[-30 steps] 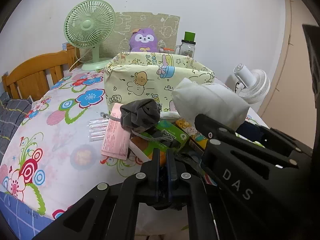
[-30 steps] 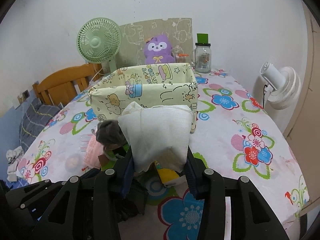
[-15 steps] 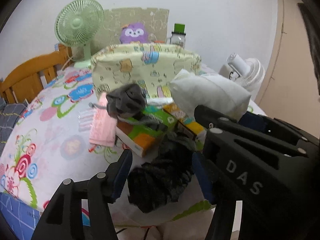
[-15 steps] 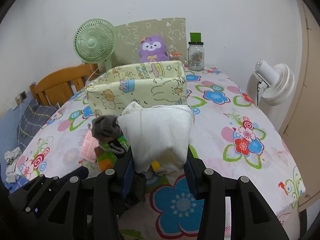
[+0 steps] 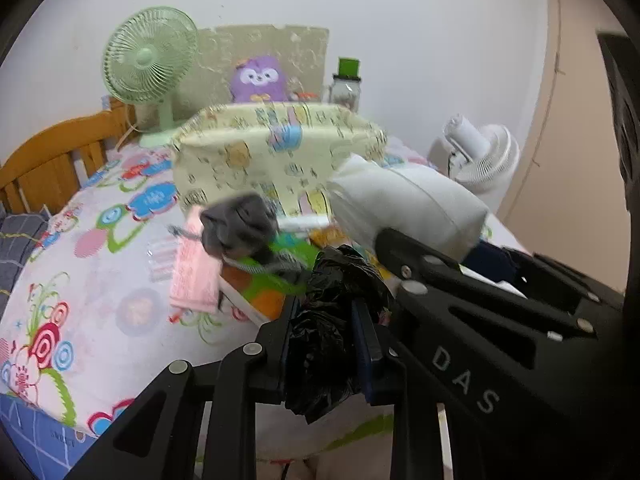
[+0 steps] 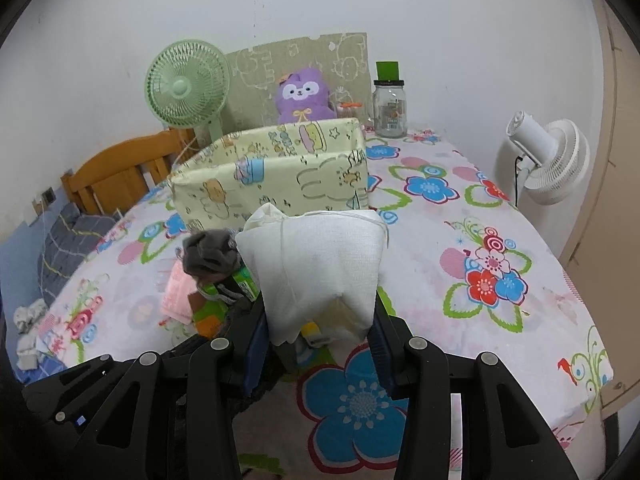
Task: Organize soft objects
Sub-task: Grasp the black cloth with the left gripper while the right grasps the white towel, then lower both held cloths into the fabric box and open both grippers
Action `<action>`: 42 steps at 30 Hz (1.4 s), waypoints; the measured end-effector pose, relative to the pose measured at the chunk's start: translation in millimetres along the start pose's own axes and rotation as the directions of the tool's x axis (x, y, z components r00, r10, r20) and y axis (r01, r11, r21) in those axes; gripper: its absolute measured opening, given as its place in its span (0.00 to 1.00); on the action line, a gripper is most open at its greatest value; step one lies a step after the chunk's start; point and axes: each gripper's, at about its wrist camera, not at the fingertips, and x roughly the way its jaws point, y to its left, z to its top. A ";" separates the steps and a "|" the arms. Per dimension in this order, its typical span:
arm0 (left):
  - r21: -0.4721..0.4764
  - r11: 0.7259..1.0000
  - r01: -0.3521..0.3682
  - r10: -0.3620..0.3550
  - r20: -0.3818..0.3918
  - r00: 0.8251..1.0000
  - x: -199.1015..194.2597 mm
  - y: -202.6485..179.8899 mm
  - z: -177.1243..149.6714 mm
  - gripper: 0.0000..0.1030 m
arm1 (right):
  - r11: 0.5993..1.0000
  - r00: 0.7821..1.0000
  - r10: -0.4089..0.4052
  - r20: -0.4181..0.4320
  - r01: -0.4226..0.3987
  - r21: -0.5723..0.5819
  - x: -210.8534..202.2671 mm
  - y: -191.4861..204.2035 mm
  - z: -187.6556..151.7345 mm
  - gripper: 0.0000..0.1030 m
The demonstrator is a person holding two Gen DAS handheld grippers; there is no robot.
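Left gripper [image 5: 326, 332]: jaws pressed in on a crumpled black plastic bag [image 5: 332, 320], which bulges above and below the pads. It is held low at the near edge of the table, in front of the pile of small items.

Right gripper [image 6: 320, 332]: clamped on a white cloth bundle [image 6: 316, 264], tied with thin white string. The bundle stands up between the fingers and blocks much of the view behind it. In the left wrist view the same bundle [image 5: 404, 208] sits just right of the black bag, and higher.

Table: floral tablecloth [image 6: 460, 248], pink, blue and green flowers.

Yellow fabric storage box [image 6: 276, 172] with cartoon print stands mid-table, behind both held items, open at the top. Its contents cannot be seen from either view.

Between box and grippers: a grey rolled sock [image 6: 210, 252] perched on a green and orange carton [image 5: 268, 280]; a pink packet [image 5: 192, 276] lies just left of the carton. A grey cord trails under the sock, possibly part of it; the left view is motion-blurred here.

Back of table: green desk fan [image 6: 186, 88], purple plush toy [image 6: 304, 94] against a patterned board, glass jar with green lid [image 6: 390, 104].

White fan [image 6: 548, 160] off the table's right edge. Wooden chair back [image 6: 120, 168] at left.
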 end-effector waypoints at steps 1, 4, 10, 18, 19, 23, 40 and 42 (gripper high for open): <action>0.001 1.000 0.001 -0.001 0.002 1.000 -0.9 0.4 3.6 0.24 | 1.000 1.000 -0.004 0.005 0.004 -0.001 -1.9 0.9 2.4 0.47; -0.003 1.000 0.002 -0.002 0.021 1.000 -7.8 1.2 14.1 0.24 | 1.000 1.000 -0.005 0.023 0.004 0.005 -10.4 2.2 11.7 0.47; -0.002 1.000 -0.017 0.017 0.058 0.998 -22.9 1.8 37.4 0.24 | 1.000 0.998 -0.004 0.068 0.004 -0.001 -28.0 9.7 33.0 0.47; 0.002 0.999 -0.045 0.044 0.127 0.991 -45.8 3.2 67.4 0.24 | 1.000 0.991 -0.019 0.131 0.018 0.003 -52.6 14.9 65.7 0.47; 0.003 0.999 -0.047 0.046 0.135 0.990 -48.5 3.4 71.4 0.24 | 1.000 0.990 -0.024 0.138 0.023 0.003 -55.6 15.6 70.5 0.47; 0.004 0.998 -0.063 0.062 0.168 0.984 -56.9 3.7 85.8 0.24 | 0.999 0.986 -0.034 0.164 0.035 -0.001 -65.3 17.6 83.8 0.47; -0.015 0.994 -0.110 0.111 0.199 0.974 -41.3 22.7 127.2 0.25 | 0.999 0.977 -0.008 0.214 0.014 -0.029 -51.6 24.0 127.5 0.47; -0.020 0.993 -0.117 0.118 0.198 0.973 -35.4 27.1 131.5 0.25 | 0.999 0.977 -0.007 0.211 0.014 -0.031 -43.4 24.9 132.5 0.47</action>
